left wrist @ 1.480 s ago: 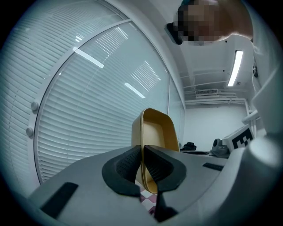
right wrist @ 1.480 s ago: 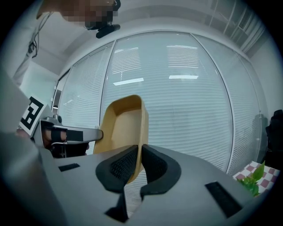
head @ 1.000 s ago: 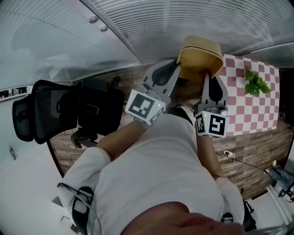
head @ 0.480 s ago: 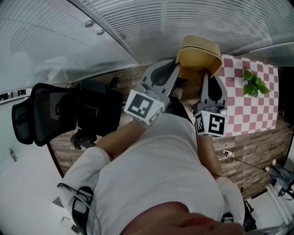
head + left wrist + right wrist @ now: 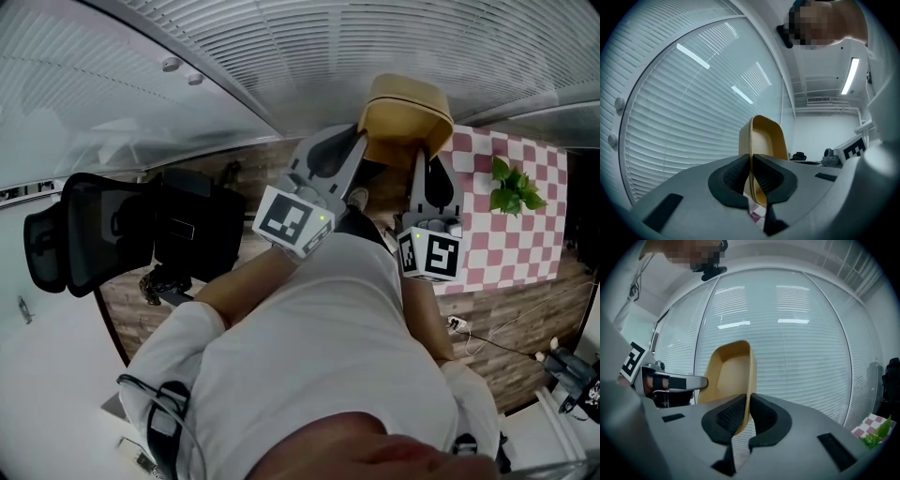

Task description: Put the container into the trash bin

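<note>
A yellow plastic container (image 5: 405, 114) hangs in the air in front of me, carried between both grippers. My left gripper (image 5: 363, 150) is shut on its left rim; in the left gripper view the thin wall of the container (image 5: 765, 139) is pinched between the dark pads (image 5: 731, 174). My right gripper (image 5: 421, 161) is shut on the right rim, with the container (image 5: 727, 373) rising above its pads (image 5: 764, 417). The left gripper (image 5: 675, 381) also shows in the right gripper view. I can make out no trash bin.
A table with a red-and-white checked cloth (image 5: 525, 239) and a small green plant (image 5: 512, 185) stands at the right. A black office chair (image 5: 86, 230) and a dark bulky object (image 5: 202, 225) are at the left. Window blinds (image 5: 375, 42) run ahead; cables (image 5: 469, 328) lie on the wood floor.
The room has slid a little in the head view: the table and plant shifted left and down. Both grippers keep the same hold on the container.
</note>
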Demonstrator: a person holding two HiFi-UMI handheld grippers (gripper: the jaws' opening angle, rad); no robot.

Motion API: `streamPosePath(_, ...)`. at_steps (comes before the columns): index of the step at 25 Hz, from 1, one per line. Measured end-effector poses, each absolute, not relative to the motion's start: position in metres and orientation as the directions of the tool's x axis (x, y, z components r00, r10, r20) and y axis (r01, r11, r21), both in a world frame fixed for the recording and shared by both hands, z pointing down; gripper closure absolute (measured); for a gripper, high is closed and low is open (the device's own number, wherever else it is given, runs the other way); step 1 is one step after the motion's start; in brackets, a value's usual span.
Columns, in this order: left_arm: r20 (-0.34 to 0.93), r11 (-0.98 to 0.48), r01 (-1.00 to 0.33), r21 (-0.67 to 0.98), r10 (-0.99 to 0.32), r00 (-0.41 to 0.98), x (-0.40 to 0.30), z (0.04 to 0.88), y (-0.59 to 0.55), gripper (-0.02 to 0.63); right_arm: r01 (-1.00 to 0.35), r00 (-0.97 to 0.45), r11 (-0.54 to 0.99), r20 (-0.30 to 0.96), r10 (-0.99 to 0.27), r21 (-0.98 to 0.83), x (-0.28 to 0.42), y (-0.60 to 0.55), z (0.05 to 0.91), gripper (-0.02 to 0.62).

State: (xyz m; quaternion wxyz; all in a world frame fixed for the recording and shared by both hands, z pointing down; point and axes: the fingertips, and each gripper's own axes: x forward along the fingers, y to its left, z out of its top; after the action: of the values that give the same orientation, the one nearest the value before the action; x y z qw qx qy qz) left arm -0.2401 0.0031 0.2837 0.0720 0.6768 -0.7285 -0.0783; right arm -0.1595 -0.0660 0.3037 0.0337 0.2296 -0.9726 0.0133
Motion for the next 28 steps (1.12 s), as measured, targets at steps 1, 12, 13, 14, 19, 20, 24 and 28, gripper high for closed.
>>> streamPosePath(1,0.0,0.075,-0.975,0.211,-0.997,-0.077,-0.242,0.284,-0.001,0.554,-0.443,-0.894,0.896,0.072,-0.441,-0.011,-0.161,-0.071,0.304,0.546)
streamPosePath(12,-0.001,0.109,-0.971,0.212,-0.994,-0.112,-0.245,0.288,-0.059,0.554,-0.405,-0.913,0.914,0.066,-0.403,-0.019,-0.166,-0.13,0.307,0.546)
streamPosePath(13,-0.001,0.111,-0.971,0.212,-0.993,-0.114,-0.244,0.288,-0.064,0.554,-0.401,-0.915,0.916,0.065,-0.399,-0.021,-0.166,-0.135,0.308,0.546)
streamPosePath(14,0.0,0.115,-0.971,0.21,-0.993,-0.118,-0.244,0.288,-0.067,0.553,-0.396,-0.917,0.918,0.065,-0.394,-0.023,-0.166,-0.138,0.308,0.546)
streamPosePath(19,0.0,0.146,-0.969,0.202,-0.989,-0.149,-0.241,0.29,-0.081,0.553,-0.367,-0.929,0.93,0.065,-0.365,-0.027,-0.166,-0.155,0.312,0.546)
streamPosePath(20,0.0,0.15,-0.968,0.202,-0.988,-0.153,-0.241,0.291,-0.084,0.553,-0.363,-0.931,0.932,0.065,-0.36,-0.027,-0.166,-0.158,0.313,0.546)
streamPosePath(24,0.009,0.153,-0.968,0.196,-0.988,-0.155,-0.242,0.293,-0.09,0.554,-0.358,-0.932,0.933,0.073,-0.355,-0.032,-0.167,-0.164,0.316,0.546)
streamPosePath(28,0.013,0.144,-0.972,0.188,-0.99,-0.144,-0.246,0.292,-0.094,0.554,-0.366,-0.929,0.93,0.075,-0.363,-0.032,-0.171,-0.168,0.316,0.546)
